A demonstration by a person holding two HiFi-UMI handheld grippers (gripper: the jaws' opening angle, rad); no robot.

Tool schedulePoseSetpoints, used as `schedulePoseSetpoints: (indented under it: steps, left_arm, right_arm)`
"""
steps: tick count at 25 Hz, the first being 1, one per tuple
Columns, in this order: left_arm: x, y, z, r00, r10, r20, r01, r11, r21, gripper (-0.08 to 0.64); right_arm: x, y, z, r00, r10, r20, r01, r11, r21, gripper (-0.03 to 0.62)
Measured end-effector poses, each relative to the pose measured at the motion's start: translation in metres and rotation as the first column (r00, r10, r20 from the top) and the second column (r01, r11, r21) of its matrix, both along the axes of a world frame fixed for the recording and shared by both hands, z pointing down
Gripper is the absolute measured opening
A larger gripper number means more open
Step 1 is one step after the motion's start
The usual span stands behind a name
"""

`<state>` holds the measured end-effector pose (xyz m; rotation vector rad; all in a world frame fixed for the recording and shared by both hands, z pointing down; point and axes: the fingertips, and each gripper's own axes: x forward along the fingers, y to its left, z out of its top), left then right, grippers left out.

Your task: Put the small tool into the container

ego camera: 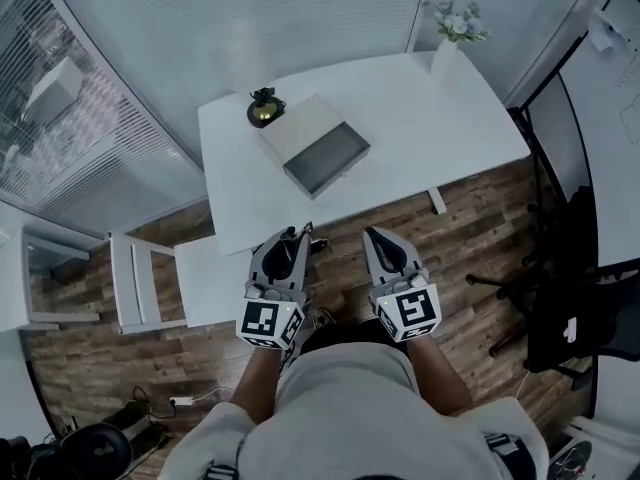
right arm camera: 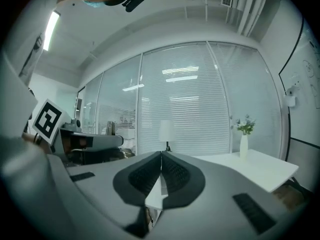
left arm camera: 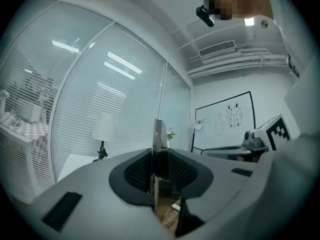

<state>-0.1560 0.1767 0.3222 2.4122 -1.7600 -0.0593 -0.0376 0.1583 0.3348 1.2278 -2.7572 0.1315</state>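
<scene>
table [ego camera: 430, 118] smooth matt white | floor [ego camera: 470, 238] wood planks | container [ego camera: 325, 156] matt grey | small tool [left arm camera: 159, 134] bare metal

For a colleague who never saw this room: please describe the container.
Find the white table. On its left half lies the container, a flat rectangular box, open and grey inside. Unlike the small dark object beside it and the flower vase, it is wide and low.

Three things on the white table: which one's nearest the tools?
The open grey rectangular box, middle of the white table. The small black-and-gold object sits just beyond it; the white vase of flowers stands at the far right corner.
</scene>
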Motion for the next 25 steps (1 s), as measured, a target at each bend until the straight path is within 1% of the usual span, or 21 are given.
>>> schedulePoseSetpoints:
  steps: [5, 10, 15, 19, 25]
  left_arm:
    - [-0.013, -0.03, 0.011, 1.0, 0.005, -0.019, -0.006, 1.0, -0.012, 0.094]
    - [-0.016, -0.061, 0.032, 1.0, -0.004, -0.017, 0.003, 0.999, -0.053, 0.094]
    - [-0.016, -0.107, 0.053, 0.999, -0.035, 0.035, 0.038, 0.996, -0.082, 0.094]
    - [-0.018, -0.15, 0.071, 0.995, -0.065, 0.075, 0.074, 0.989, -0.131, 0.094]
    - [-0.012, -0.213, 0.091, 0.986, -0.068, 0.149, 0.096, 0.977, -0.191, 0.094]
  right_arm:
    - [-0.018, -0.024, 0.011, 0.999, -0.023, -0.029, 0.023, 1.0, -0.011, 0.025]
    - [-0.018, -0.062, 0.028, 0.998, -0.032, -0.05, 0.031, 0.999, -0.024, 0.025]
    - [-0.02, -0.114, 0.043, 0.996, -0.079, -0.05, 0.077, 0.996, -0.036, 0.025]
    - [-0.02, -0.158, 0.057, 0.989, -0.125, -0.075, 0.121, 0.991, -0.056, 0.025]
    - [-0.015, -0.226, 0.077, 0.983, -0.167, -0.071, 0.159, 0.982, -0.106, 0.025]
